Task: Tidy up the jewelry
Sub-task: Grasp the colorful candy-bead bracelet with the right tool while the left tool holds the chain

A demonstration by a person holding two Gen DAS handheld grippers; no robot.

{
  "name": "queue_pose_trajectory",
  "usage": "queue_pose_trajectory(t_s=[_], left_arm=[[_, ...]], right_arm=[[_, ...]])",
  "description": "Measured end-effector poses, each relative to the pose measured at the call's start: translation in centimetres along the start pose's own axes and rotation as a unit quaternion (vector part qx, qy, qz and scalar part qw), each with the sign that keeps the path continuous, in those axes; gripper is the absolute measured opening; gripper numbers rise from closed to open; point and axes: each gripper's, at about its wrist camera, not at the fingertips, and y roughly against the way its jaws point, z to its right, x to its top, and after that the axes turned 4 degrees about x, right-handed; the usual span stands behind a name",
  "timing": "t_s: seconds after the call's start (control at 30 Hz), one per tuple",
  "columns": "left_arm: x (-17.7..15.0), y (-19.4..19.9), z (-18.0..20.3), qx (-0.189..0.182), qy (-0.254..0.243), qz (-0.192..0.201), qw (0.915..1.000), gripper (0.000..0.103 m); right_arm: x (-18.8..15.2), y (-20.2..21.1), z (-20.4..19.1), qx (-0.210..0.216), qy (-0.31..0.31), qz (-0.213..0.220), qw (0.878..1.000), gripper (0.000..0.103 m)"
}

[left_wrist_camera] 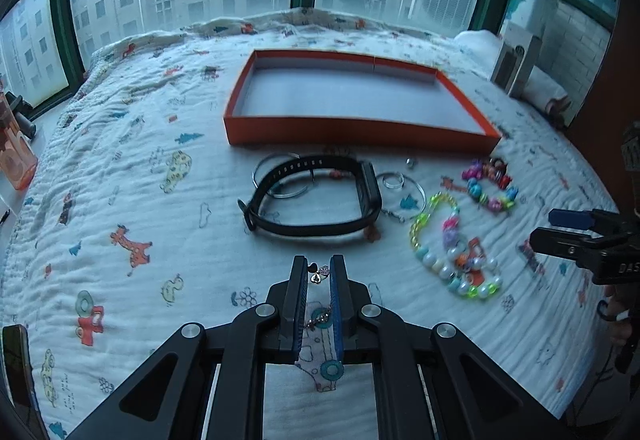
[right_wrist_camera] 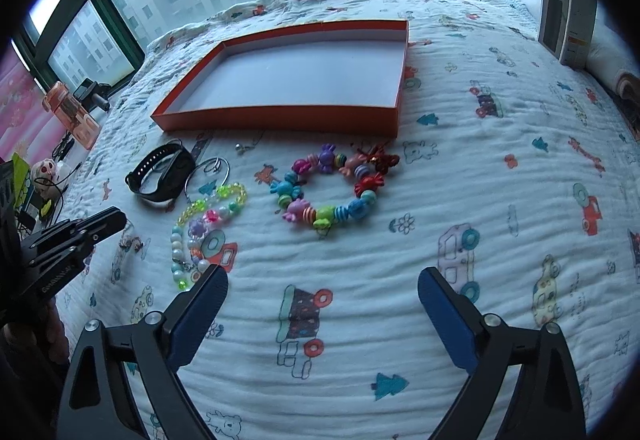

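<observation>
My left gripper (left_wrist_camera: pixel 319 272) is shut on a thin charm chain (left_wrist_camera: pixel 319 276) and holds it just above the bedspread. It also shows in the right wrist view (right_wrist_camera: pixel 110 218). An empty orange box (left_wrist_camera: pixel 360 130) lies behind, also seen from the right (right_wrist_camera: pixel 280 120). In front of the box lie a black watch band (left_wrist_camera: pixel 316 196), silver bangles (left_wrist_camera: pixel 280 176), a small ring (left_wrist_camera: pixel 411 162), a pearl and green bead bracelet (left_wrist_camera: pixel 452 248) and a candy bead bracelet (right_wrist_camera: pixel 332 188). My right gripper (right_wrist_camera: pixel 322 300) is open and empty, near side of the candy bracelet.
A printed white bedspread (left_wrist_camera: pixel 120 160) covers the bed under a window. A white product box (right_wrist_camera: pixel 566 8) stands at the far right. An orange bottle (right_wrist_camera: pixel 70 112) and clutter sit off the left edge. A phone (left_wrist_camera: pixel 16 368) lies at the near left.
</observation>
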Motion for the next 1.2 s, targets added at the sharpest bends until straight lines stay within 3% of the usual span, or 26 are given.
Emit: queue_pose_trajectory(t_s=[0.33, 0.6, 0.97, 1.2], left_arm=[[1.3, 3.3, -2.1, -0.003, 0.023, 0.037, 0.9990, 0.011], [2.2, 5.2, -2.7, -0.008, 0.032, 0.059, 0.9977, 0.011], [2.6, 5.3, -2.1, -0.015, 0.026, 0.060, 0.9978, 0.011], [2.7, 4.6, -2.6, -0.015, 0.029, 0.053, 0.9981, 0.011]], right_arm=[[0.8, 0.2, 0.9, -0.006, -0.005, 0.007, 1.000, 0.091], [1.5, 0.0, 2.4, -0.005, -0.027, 0.010, 1.000, 0.076], [3.6, -1.5, 3.2, -0.011, -0.019, 0.005, 1.000, 0.045], [4.1, -1.7, 2.4, -0.007, 0.004, 0.008, 1.000, 0.040]])
